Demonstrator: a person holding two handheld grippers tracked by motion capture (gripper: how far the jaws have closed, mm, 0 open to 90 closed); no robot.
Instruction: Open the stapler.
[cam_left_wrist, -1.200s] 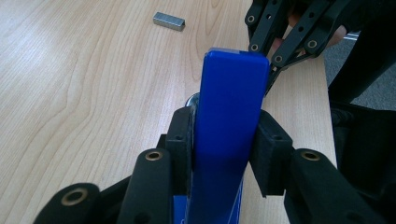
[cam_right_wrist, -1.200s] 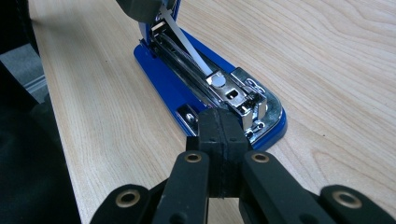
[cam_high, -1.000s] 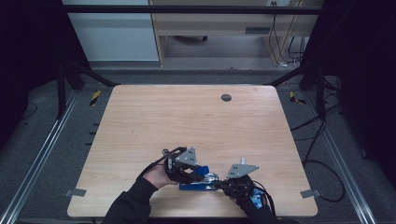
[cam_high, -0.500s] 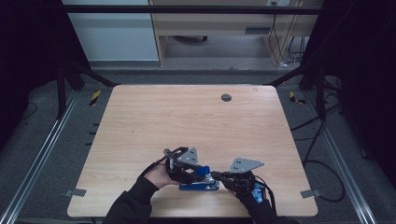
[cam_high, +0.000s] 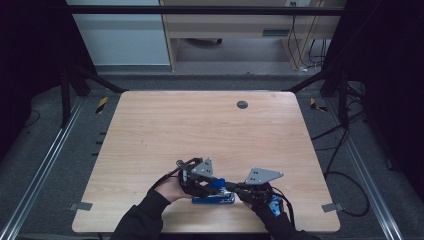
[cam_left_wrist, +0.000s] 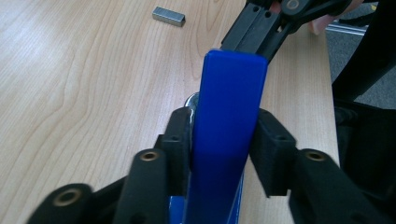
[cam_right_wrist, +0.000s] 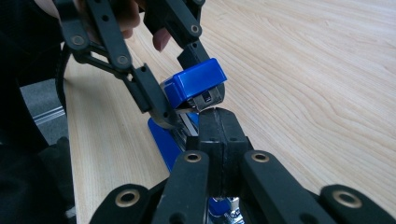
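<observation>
A blue stapler (cam_high: 213, 199) lies near the table's front edge with its lid (cam_left_wrist: 229, 116) swung up. My left gripper (cam_high: 216, 186) comes in from the left and is shut on that lid, one pad on each side; its jaws have just been opening a little with the lid still between them. In the right gripper view, the raised lid (cam_right_wrist: 194, 84) sits between the left gripper's (cam_right_wrist: 182, 86) fingers. My right gripper (cam_right_wrist: 219, 121) is shut with nothing between its pads, and its tips rest at the metal magazine under the lid. It reaches in from the right (cam_high: 231, 187).
A small grey metal block (cam_left_wrist: 169, 16) lies on the wood beyond the stapler. The wooden table (cam_high: 150, 130) has a round dark grommet (cam_high: 242, 104) near its far edge. Cables and metal rails run along both sides on the floor.
The right gripper has shifted and turned slightly at the stapler, so its grey plate now shows broader. The left hand has stayed in place on the lid.
</observation>
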